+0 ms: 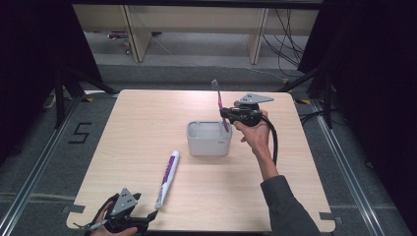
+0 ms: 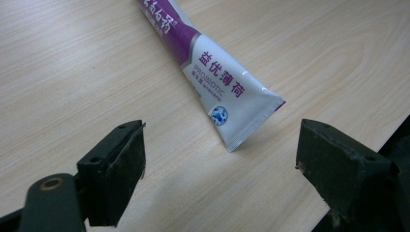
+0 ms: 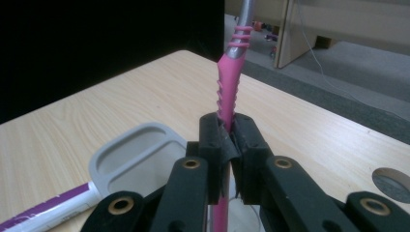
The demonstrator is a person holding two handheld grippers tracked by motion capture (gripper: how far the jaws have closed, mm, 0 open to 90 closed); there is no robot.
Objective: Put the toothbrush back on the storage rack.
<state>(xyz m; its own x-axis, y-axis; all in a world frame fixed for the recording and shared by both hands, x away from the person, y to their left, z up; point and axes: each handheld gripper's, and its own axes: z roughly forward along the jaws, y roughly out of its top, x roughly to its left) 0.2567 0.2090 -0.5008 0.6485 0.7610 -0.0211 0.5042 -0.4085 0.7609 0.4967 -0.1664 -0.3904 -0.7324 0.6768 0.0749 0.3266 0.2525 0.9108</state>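
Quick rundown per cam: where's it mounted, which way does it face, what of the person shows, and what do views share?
High view: above the person's side, facing forward and down on the light wooden table; both forearms and tongs show.
Left gripper view: rides the left tongs, open, facing the white-and-purple toothpaste tube.
Right gripper view: rides the right tongs, shut on the pink toothbrush, above the grey plastic cup.
Shared: tube in all three; toothbrush and cup in high and right.

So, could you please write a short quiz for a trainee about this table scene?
1. True or false: the right tongs are shut on the pink toothbrush.
2. Which thing lies ahead of the open left tongs? A) toothpaste tube B) spoon C) cloth
3. The toothbrush's lower end hangs over the grey ______.

Key: 1 true; 2 A; 3 cup.
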